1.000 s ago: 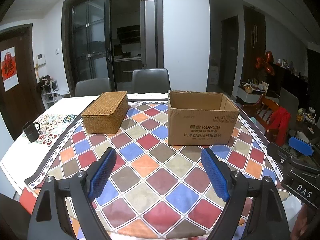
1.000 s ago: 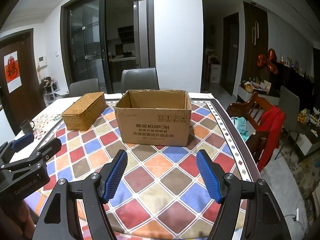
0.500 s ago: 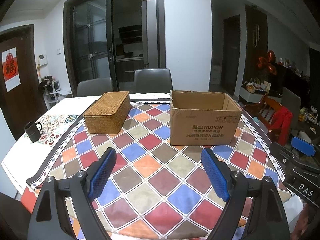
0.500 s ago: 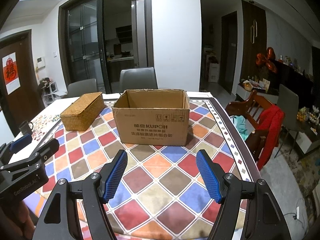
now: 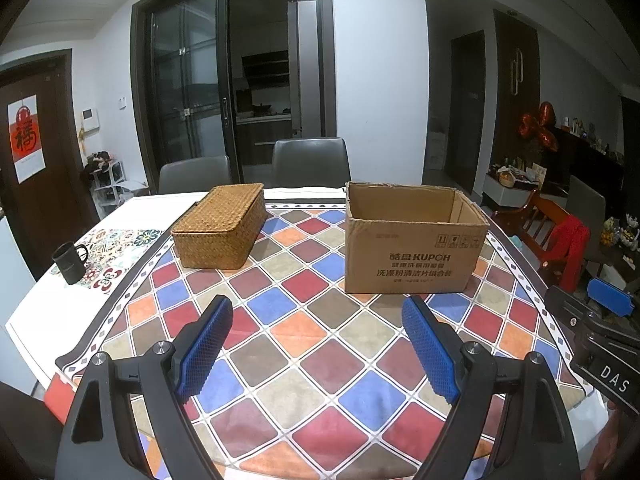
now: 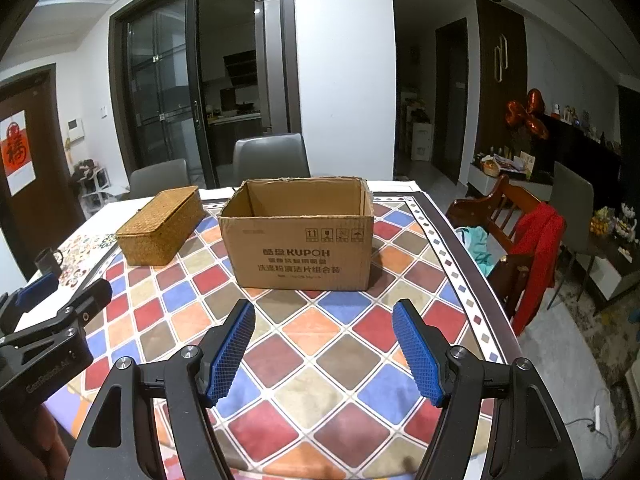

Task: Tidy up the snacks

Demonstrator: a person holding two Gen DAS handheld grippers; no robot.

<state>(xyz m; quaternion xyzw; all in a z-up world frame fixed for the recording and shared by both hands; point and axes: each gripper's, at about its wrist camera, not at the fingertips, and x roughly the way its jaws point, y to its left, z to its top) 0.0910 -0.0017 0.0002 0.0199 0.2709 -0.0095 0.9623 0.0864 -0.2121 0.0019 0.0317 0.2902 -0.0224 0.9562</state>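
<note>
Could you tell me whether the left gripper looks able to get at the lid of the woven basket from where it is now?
Probably yes: the left gripper is open and empty, and only bare tablecloth lies between it and the woven basket.

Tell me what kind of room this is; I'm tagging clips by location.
Most likely a home dining area: a table under a checkered cloth with chairs pushed in, a kitchen behind glass sliding doors, and a mug, a wicker box and a cardboard box on the table.

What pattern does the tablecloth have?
The tablecloth has multicoloured diamonds: red, blue, orange, brown. Clearest in the right wrist view.
</note>
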